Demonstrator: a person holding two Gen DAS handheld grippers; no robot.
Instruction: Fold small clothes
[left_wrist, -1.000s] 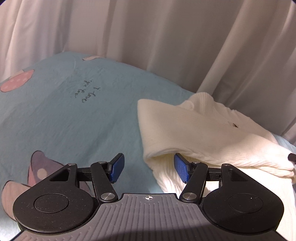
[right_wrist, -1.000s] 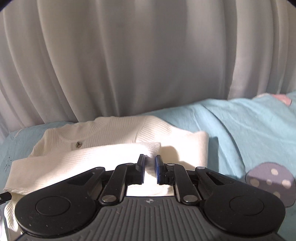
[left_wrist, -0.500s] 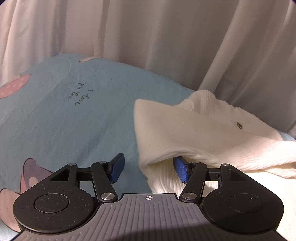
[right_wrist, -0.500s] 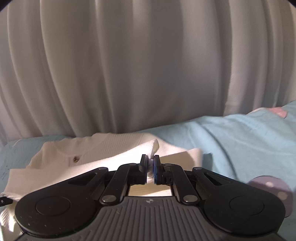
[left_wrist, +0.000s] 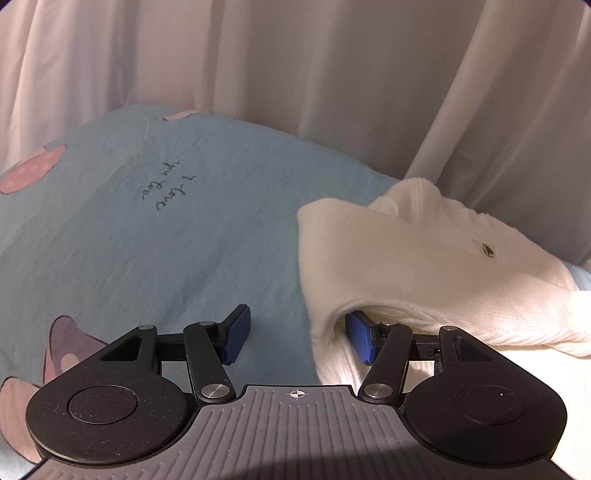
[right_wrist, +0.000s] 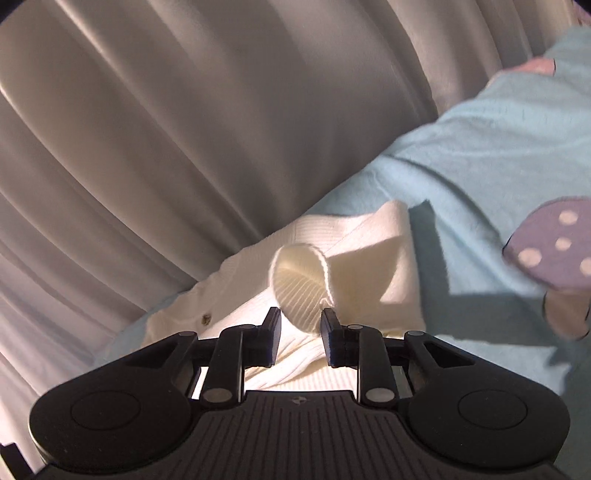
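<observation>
The left gripper (left_wrist: 297, 338) stands wide open low over the sheet (left_wrist: 166, 240); its right finger is tucked under a fold of the white sweater (left_wrist: 424, 266), its left finger over bare sheet. The right gripper (right_wrist: 300, 338) is parted too, holding nothing, with the sweater's open cuff (right_wrist: 301, 284) just ahead between its fingertips and curtain (right_wrist: 184, 129) beyond.

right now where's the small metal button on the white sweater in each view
Left wrist: the button sits right of centre on the white sweater, above and beyond the left gripper.
Right wrist: the button sits left of centre, just beyond the right gripper and its left finger.
Shared landmark: the ribbed collar beside the button.
</observation>
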